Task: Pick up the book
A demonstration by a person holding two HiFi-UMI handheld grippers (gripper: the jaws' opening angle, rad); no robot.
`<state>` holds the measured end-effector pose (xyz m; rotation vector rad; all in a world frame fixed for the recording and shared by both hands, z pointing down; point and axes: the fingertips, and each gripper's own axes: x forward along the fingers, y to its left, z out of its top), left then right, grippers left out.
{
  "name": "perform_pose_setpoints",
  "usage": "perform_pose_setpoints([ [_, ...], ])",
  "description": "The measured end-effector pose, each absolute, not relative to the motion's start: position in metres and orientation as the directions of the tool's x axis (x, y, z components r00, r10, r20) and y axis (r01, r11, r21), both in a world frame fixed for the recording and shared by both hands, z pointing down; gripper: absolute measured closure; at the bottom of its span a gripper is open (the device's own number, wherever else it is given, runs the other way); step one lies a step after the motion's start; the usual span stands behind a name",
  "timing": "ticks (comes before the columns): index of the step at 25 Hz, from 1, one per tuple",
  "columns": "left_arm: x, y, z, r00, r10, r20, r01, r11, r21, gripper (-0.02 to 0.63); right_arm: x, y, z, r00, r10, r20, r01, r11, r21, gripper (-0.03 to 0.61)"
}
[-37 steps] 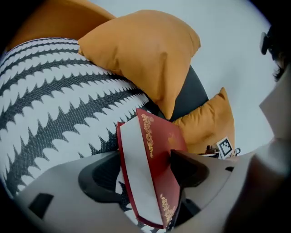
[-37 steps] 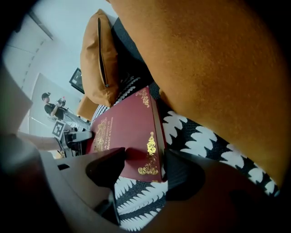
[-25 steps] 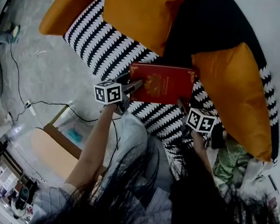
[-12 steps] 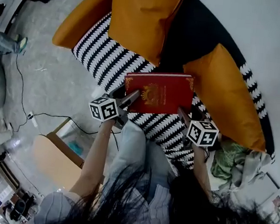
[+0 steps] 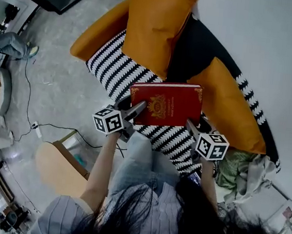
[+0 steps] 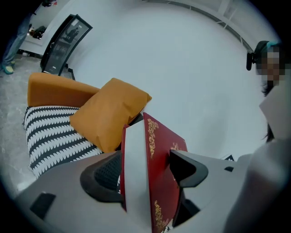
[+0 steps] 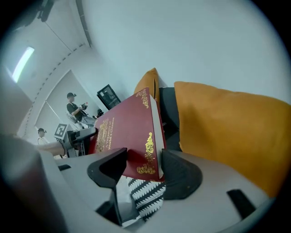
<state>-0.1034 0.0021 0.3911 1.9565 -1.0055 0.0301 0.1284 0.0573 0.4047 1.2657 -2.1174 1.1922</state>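
Red book (image 5: 168, 104) clamped at both ends over the striped sofa seat (image 5: 112, 69).
The left gripper (image 5: 136, 109) has its fingers (image 6: 186, 168) closed on the book's left edge, one on the gilt cover and one on the back (white page block showing between them); the right gripper (image 5: 191, 126) pinches the near right corner, its fingers (image 7: 109, 168) narrowed to the book's thickness; the book sits cover-up between the two, just beside an orange cushion (image 5: 230, 107).

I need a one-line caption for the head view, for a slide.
Left gripper and right gripper hold a red book over a striped sofa with orange cushions.
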Motion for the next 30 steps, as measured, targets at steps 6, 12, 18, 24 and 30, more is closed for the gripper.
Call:
perform_pose_setpoints([
  [6, -0.110, 0.014, 0.340, 0.649, -0.669, 0.362, -0.672, -0.280, 0.686, 0.273, 0.124, 0.064, 0.359, -0.529, -0.549, 0.647, -0.844, 0.266, -0.465, 0.327],
  [12, -0.115, 0.038, 0.293, 0.621, -0.709, 0.334, -0.686, -0.286, 0.668, 0.273, 0.121, 0.078, 0.317, -0.549, -0.577, 0.605, -0.833, 0.313, -0.457, 0.327],
  [18, -0.124, 0.064, 0.265, 0.593, -0.742, 0.313, -0.706, -0.291, 0.646, 0.273, 0.112, 0.096, 0.294, -0.571, -0.585, 0.576, -0.818, 0.348, -0.457, 0.328],
  [24, -0.135, 0.087, 0.252, 0.563, -0.766, 0.311, -0.722, -0.273, 0.636, 0.273, 0.101, 0.112, 0.284, -0.593, -0.580, 0.559, -0.803, 0.374, -0.464, 0.327],
  [30, -0.142, 0.100, 0.245, 0.551, -0.774, 0.312, -0.730, -0.266, 0.629, 0.273, 0.094, 0.123, 0.279, -0.607, -0.568, 0.555, -0.793, 0.386, -0.472, 0.328],
])
